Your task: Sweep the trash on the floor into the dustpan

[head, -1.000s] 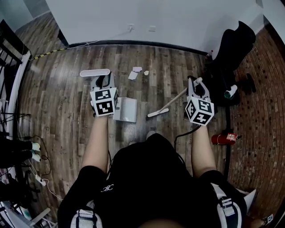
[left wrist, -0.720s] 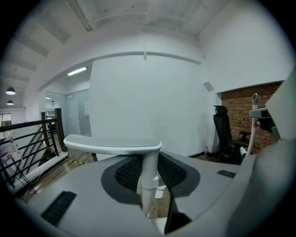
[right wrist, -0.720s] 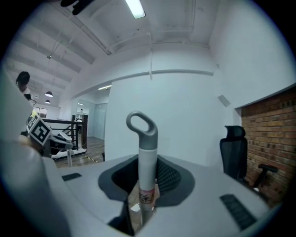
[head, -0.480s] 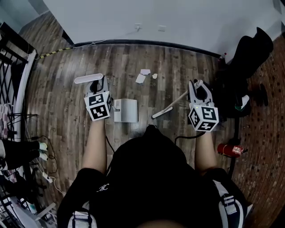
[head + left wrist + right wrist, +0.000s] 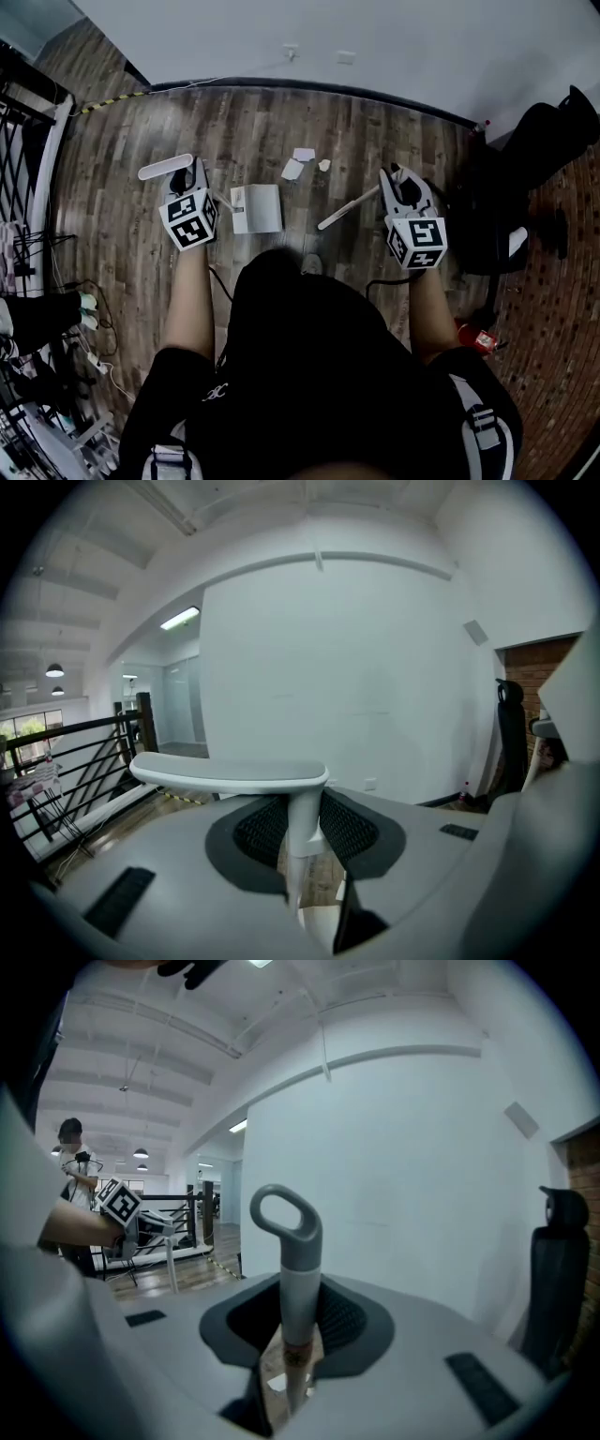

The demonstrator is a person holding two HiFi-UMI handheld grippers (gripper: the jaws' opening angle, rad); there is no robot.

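As both tools close in, the left gripper (image 5: 192, 176), clamped on the dustpan (image 5: 256, 208) handle, and the right gripper (image 5: 395, 180), gripping the broom (image 5: 339, 215), near 3 unswept paper scraps (image 5: 297, 166) on the wood floor (image 5: 122, 141).

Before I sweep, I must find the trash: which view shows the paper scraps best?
The head view: the paper scraps lie plainly on the floor beyond the dustpan. Both gripper views face the wall, with only slivers of floor.
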